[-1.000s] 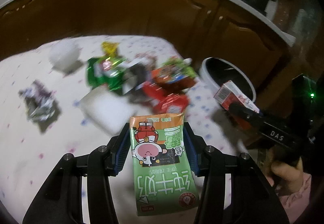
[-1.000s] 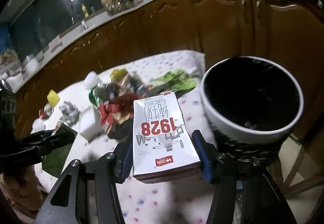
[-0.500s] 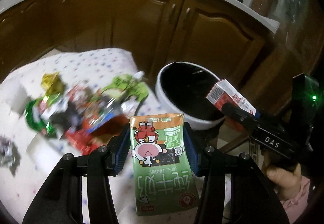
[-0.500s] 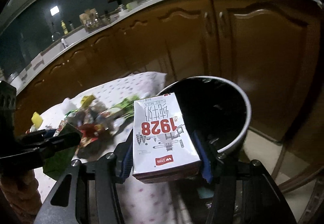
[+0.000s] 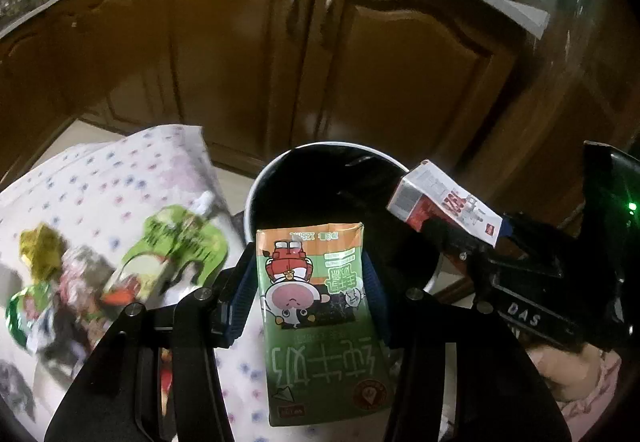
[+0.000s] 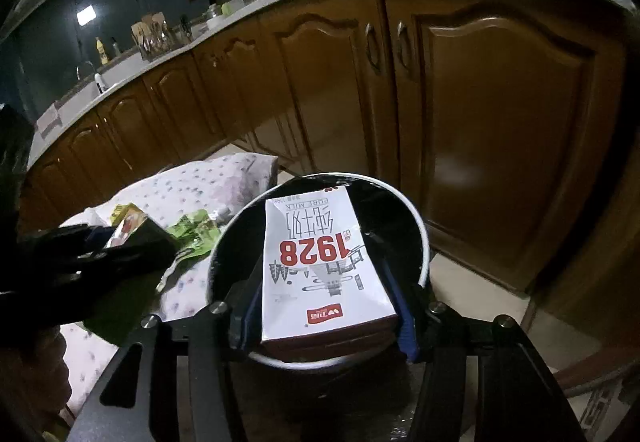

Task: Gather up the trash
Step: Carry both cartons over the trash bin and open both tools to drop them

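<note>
**Two milk cartons poised at the bin**

The step in hand looks like the drop: both cartons are being carried to the white-rimmed trash bin (image 6: 420, 238) with its black liner. To do it well, bring each carton fully inside the rim before the fingers part, and release one at a time so the boxes do not knock each other out. The white carton seems the readier one; the green one should travel further toward 12 o'clock first, since part of it appears to hang over the spotted cloth on the counter (image 5: 132, 178) rather than the bin.

The right gripper (image 6: 326, 274) pinches the white "1928" milk carton (image 6: 320, 262) by its two side walls, blue pads flat against it. In the right wrist view the carton lies along the fingers, its far end reaching toward 12 o'clock over the bin's dark mouth.

The left gripper (image 5: 310, 282) likewise clamps the green cartoon milk carton (image 5: 316, 314) on both sides; its top edge overlaps the bin's near rim at 12 o'clock.

More wrappers, among them a green pouch (image 5: 180, 242), lie on the cloth at 9 to 10 o'clock of the left fingers, blurred.
</note>
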